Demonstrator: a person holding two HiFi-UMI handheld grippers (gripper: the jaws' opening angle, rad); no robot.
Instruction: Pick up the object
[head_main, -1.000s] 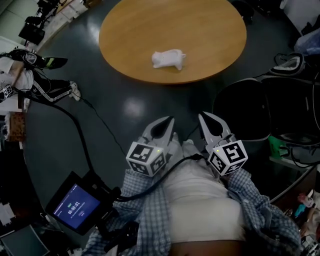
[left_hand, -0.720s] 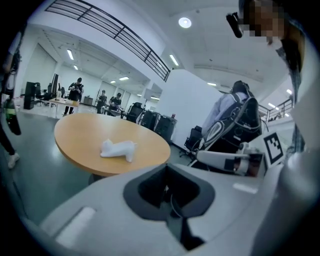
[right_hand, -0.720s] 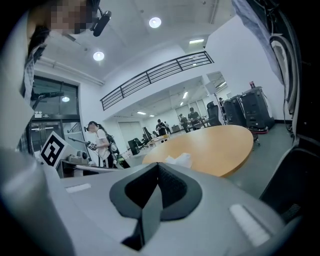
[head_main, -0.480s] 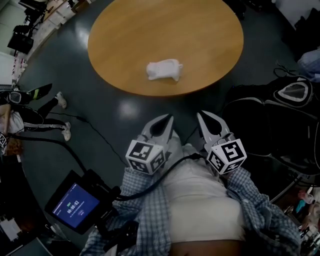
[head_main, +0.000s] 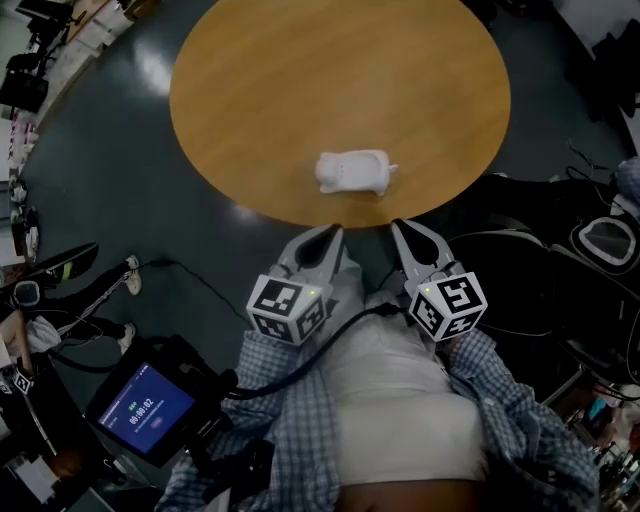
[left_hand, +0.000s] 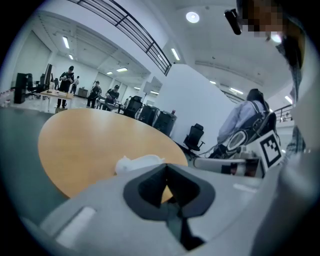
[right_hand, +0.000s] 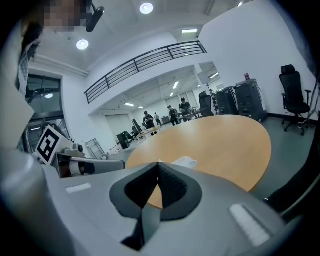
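Lying close to the near edge of the round tan wooden table (head_main: 300, 80), the small white lumpy object (head_main: 355, 171) is resting on the bare tabletop with its long side running left to right. Nothing is touching it. We are not making out its material.

We are holding the left gripper (head_main: 327, 238) and the right gripper (head_main: 404, 234) side by side against our checked shirt (head_main: 290, 420), short of the table's rim and well apart from the object. Both are pointing toward the table. In the left gripper view its jaws are sitting pressed together at the tips with nothing between them, and the object is showing just beyond them. In the right gripper view the jaws are likewise meeting at the tips and gripping nothing, and the object is peeking over them.

A black cable (head_main: 330, 340) is trailing from between the grippers down to a device with a lit blue screen (head_main: 140, 408) at our left hip. Black bags (head_main: 590, 250) are lying on the dark grey floor (head_main: 130, 170) to the right of the table.
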